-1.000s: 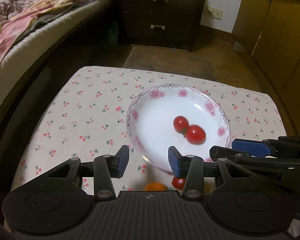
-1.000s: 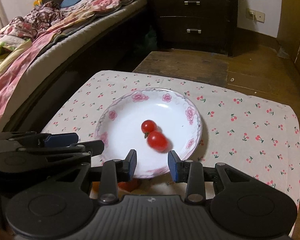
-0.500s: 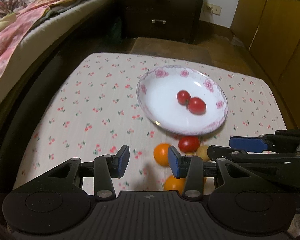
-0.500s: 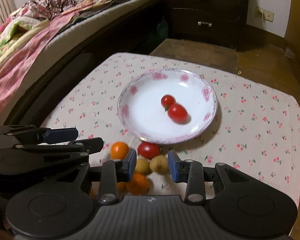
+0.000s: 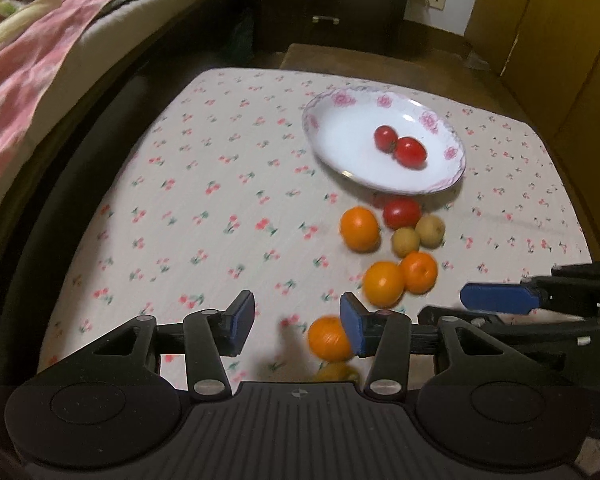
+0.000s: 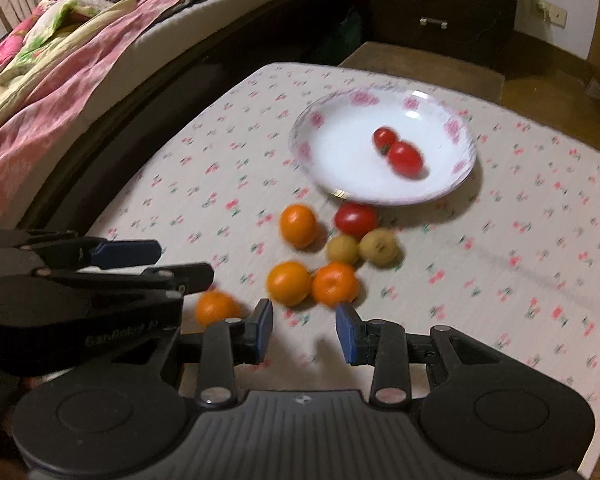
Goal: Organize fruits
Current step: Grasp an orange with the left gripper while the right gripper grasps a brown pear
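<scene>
Right now both my tools hang over the near edge of the surface (image 5: 220,184) with nothing in them: the left tool (image 5: 297,326) has its jaws apart, and the right tool (image 6: 304,330) is spread the same way. On the floral plate (image 6: 312,120) two red tomatoes (image 6: 398,152) lie touching each other. A third tomato (image 6: 355,219) sits on the cloth just beside the plate's near rim, with two pale yellow fruits (image 6: 364,247) against it and four oranges (image 6: 296,258) scattered closer to me. One orange (image 5: 329,338) rests right beside my left tool's inner pad, partly hidden by it. My worry is that these round fruits will roll: a nudge from a pad could send that near orange off the edge. The cluster is tight, so closing on one fruit may knock its neighbours away.
</scene>
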Demonstrator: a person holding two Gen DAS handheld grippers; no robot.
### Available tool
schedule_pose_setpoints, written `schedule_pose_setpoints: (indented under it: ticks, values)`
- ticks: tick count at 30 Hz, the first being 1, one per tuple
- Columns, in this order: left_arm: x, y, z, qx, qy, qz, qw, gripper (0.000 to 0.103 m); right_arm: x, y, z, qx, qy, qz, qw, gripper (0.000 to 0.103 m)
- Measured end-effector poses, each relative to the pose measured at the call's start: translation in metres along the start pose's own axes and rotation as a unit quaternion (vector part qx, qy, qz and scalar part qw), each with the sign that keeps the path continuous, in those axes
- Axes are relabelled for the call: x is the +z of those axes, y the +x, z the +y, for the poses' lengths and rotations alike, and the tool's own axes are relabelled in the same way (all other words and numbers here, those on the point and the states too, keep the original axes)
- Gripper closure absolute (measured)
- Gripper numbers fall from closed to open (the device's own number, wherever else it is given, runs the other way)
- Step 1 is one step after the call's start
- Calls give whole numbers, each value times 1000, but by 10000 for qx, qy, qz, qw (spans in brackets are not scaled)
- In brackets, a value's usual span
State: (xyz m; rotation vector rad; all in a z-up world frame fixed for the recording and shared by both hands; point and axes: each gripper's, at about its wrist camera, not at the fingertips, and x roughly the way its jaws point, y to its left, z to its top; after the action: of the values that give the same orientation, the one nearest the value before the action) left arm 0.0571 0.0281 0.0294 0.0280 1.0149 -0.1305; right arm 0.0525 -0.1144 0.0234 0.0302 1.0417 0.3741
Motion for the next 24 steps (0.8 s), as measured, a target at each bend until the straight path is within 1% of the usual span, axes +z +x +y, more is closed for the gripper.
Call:
schedule_pose_setpoints:
  ticks: [2, 3, 5, 11, 14, 17, 19, 22, 24]
  values:
    - [-2, -3, 6, -22, -90, -6, 10000, 39, -6, 0, 7, 53, -76, 31, 10000, 67]
    - [-3, -5, 9, -23, -118, -33, 9999, 38, -8, 0, 11, 92, -110, 52, 9999, 67]
    - [-3, -9, 11, 4, -123, -78, 9999, 38, -13, 3, 20, 145, -217, 111, 9996, 67]
    - [-3, -12, 14, -68, -165, -118, 9998, 38, -21, 11, 44, 348, -493, 179, 9980, 67]
    - [-3, -13, 16, -81, -194, -147, 9997, 37, -22, 20, 53, 385, -601, 229, 9972, 67]
    - [-3, -13, 19, -98, -243, -138, 9996, 37, -22, 28, 57, 450, -670, 193, 9966, 67]
    - [-3, -12, 20, -102, -263, -118, 9995, 36, -22, 35, 60, 383, -764, 205, 9961, 67]
    - [-2, -11, 20, -127, -277, -96, 9995, 36, -25, 45, 59, 302, -797, 280, 9960, 70]
    - [-2, -10, 20, -143, -262, -87, 9995, 35, -27, 45, 57, 385, -760, 232, 9961, 73]
